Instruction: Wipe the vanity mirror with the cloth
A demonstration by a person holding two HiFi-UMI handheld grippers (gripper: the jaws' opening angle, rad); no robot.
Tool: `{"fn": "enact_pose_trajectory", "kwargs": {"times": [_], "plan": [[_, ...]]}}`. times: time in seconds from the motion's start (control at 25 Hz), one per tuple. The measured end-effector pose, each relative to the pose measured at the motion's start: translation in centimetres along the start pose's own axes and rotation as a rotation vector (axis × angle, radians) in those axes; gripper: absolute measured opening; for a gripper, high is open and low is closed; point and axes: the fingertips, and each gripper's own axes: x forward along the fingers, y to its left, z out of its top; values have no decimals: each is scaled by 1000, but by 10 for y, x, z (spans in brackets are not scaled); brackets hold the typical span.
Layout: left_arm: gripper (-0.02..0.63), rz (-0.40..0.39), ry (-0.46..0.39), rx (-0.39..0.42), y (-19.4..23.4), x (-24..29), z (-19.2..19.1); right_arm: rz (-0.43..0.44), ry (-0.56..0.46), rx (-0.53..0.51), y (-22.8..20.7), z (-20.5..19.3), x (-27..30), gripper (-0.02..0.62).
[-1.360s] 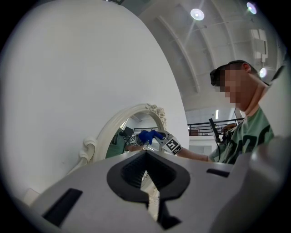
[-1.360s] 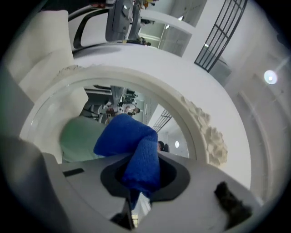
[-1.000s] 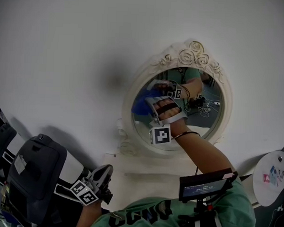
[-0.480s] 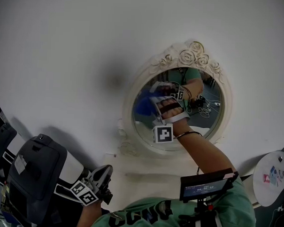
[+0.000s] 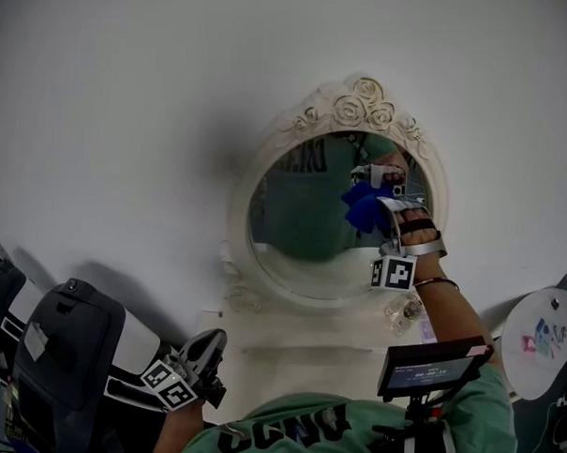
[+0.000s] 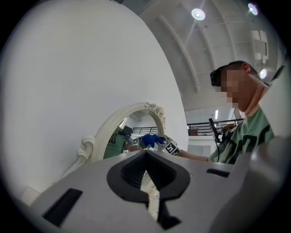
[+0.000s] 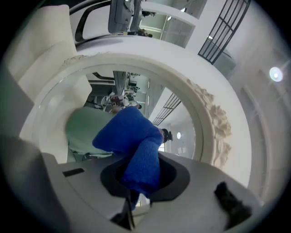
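Right tongs (image 5: 377, 199) clamped on blue cloth (image 7: 132, 145), against vanity mirror (image 5: 298, 226) right side; left tongs (image 6: 148, 191) closed, empty.

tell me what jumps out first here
The oval mirror with its white rose-topped frame on the wall draws the eye first. At its glass, right of centre, the right hand-held gripper is shut on a bright blue cloth. The left hand-held gripper hangs low, shut and empty.
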Motion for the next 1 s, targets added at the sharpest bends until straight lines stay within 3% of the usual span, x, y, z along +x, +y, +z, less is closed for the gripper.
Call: {"fn": "enact_pose_trajectory", "kwargs": {"times": [0.24,0.56,0.68,1.0], "plan": [[0,-11,12,-1,1,6,-1,18,199,-9,12,-106,-21,52],[0,-24,18,4,-4,8,0,25,246,21,13,-107,-23,52],[0,-11,12,5,-2,3,2,30,145,19,13,-62,-22,52],[0,6,-9,5,-4,-8,3,60,-232,-6,29,145,0,52]]}}
